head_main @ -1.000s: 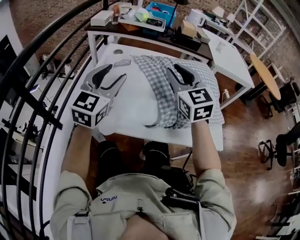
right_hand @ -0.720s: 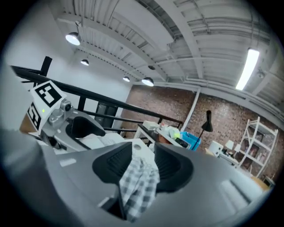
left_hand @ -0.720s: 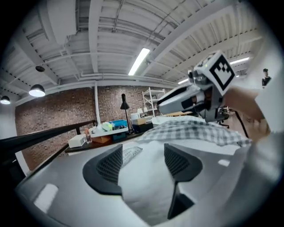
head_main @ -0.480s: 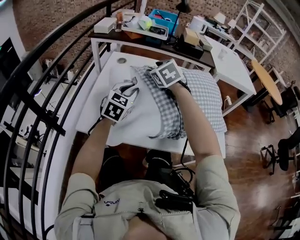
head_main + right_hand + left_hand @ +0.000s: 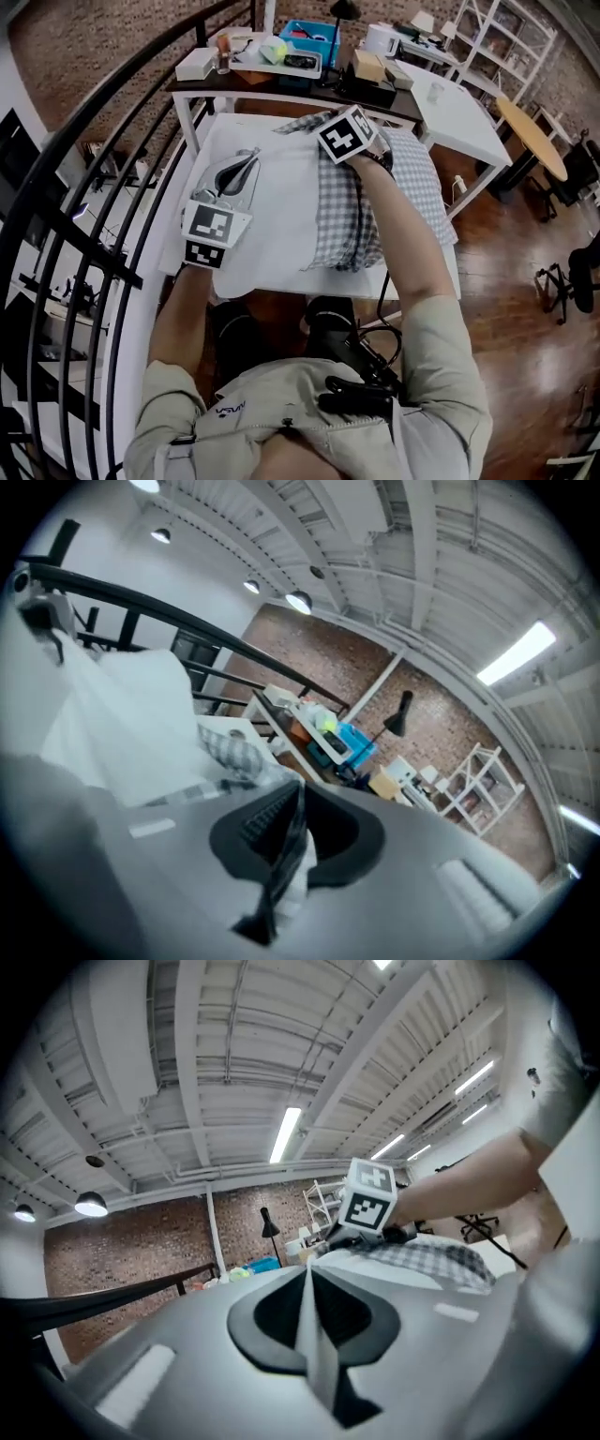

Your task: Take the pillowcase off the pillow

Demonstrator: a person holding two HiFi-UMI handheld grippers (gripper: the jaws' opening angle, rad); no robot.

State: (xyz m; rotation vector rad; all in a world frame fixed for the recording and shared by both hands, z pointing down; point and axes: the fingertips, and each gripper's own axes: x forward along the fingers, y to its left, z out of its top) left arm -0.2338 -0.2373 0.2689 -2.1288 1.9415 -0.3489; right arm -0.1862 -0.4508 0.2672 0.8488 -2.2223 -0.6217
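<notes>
A white pillow (image 5: 277,206) lies on the white table (image 5: 214,141). A grey checked pillowcase (image 5: 412,187) covers its right part. My left gripper (image 5: 251,155) rests on the bare left part of the pillow, and its jaws have just closed. In the left gripper view a strip of white cloth is pinched in the left gripper (image 5: 307,1279). My right hand reaches to the pillowcase's far left corner; only its marker cube (image 5: 347,133) shows in the head view. The jaws of the right gripper (image 5: 296,799) have just closed on checked cloth.
A dark desk (image 5: 281,84) with a blue bin (image 5: 314,42) and boxes stands behind the table. A black railing (image 5: 94,197) runs along the left. To the right are another white table (image 5: 459,103), a round wooden table (image 5: 530,131) and shelving (image 5: 511,37).
Both grippers went from the near side, open, toward the far edge of the pillow and shut. The left gripper then drew back to the left; the right stayed at the far corner.
</notes>
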